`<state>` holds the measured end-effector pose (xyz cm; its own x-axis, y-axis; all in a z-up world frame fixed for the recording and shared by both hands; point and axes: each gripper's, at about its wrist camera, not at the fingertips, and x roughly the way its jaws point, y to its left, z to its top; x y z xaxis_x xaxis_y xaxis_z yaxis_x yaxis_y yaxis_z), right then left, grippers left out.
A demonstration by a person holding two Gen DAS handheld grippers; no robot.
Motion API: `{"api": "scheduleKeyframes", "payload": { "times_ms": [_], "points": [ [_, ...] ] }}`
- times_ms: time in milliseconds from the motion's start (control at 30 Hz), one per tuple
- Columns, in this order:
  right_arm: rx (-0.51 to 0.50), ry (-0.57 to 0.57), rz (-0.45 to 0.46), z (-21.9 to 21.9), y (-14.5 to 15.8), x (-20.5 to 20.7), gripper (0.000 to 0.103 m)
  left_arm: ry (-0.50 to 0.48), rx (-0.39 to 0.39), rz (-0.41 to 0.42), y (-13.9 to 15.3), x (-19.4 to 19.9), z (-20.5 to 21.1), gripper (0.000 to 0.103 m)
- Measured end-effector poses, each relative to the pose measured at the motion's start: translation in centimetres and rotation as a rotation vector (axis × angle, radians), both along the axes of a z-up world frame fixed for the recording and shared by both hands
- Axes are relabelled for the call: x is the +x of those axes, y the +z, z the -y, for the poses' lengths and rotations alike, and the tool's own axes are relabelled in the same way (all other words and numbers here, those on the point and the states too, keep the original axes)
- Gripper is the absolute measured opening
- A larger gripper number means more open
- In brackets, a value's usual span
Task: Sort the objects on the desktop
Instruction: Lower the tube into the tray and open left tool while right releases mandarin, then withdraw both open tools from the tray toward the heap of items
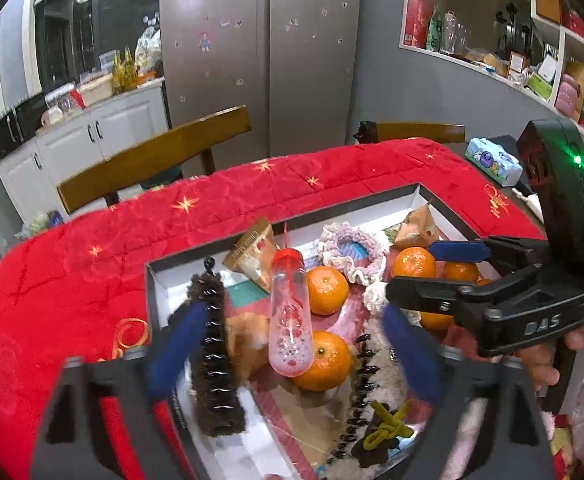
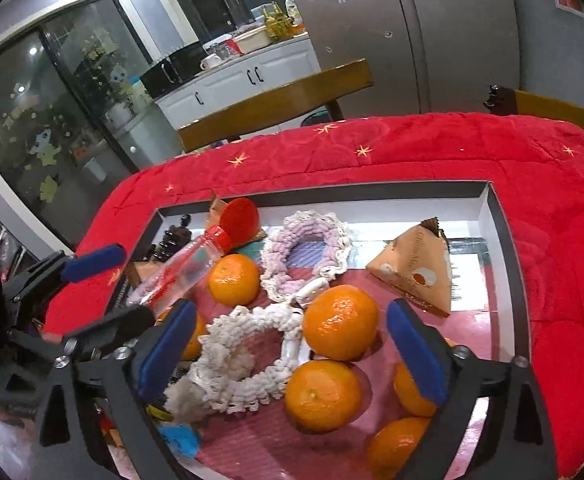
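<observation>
L gripper (image 1: 292, 344) w/ blue pads: jaws spread wide, nothing held; clear plastic bottle w/ red cap (image 1: 290, 312) lies between them on an orange tangerine (image 1: 326, 360). R gripper (image 2: 288, 356) also wide open, empty, over white crocheted ring (image 2: 248, 356) & tangerines. All sit in shallow black-rimmed tray (image 2: 504, 248) on red quilted cloth (image 2: 432, 152).

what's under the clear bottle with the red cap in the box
The bottle lies tilted across two oranges: its base rests on the nearer one, its upper part leans by the farther one. What lies on the box floor directly beneath is hidden.
</observation>
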<state>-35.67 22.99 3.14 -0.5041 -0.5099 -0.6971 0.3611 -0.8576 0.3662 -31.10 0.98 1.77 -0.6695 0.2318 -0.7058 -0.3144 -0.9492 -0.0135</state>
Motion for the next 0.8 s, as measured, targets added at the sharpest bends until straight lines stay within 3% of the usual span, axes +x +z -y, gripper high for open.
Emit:
{"api": "scheduleKeyframes", "payload": {
  "times_ms": [267, 567, 800],
  "points": [
    [-0.103, 0.023, -0.029, -0.4, 1.0, 0.4, 0.103, 0.026, 0.013, -0.049, 1.6, 0.5, 1.3, 0.103],
    [-0.074, 0.043, -0.073, 0.2, 2.5, 1.4, 0.103, 0.061, 0.033, -0.060, 2.8, 0.8, 3.0, 0.103],
    [-0.047, 0.019, -0.159, -0.2, 5.6, 3.6, 0.103, 0.067, 0.069, -0.114, 5.8, 3.0, 3.5, 0.103]
  ]
}}
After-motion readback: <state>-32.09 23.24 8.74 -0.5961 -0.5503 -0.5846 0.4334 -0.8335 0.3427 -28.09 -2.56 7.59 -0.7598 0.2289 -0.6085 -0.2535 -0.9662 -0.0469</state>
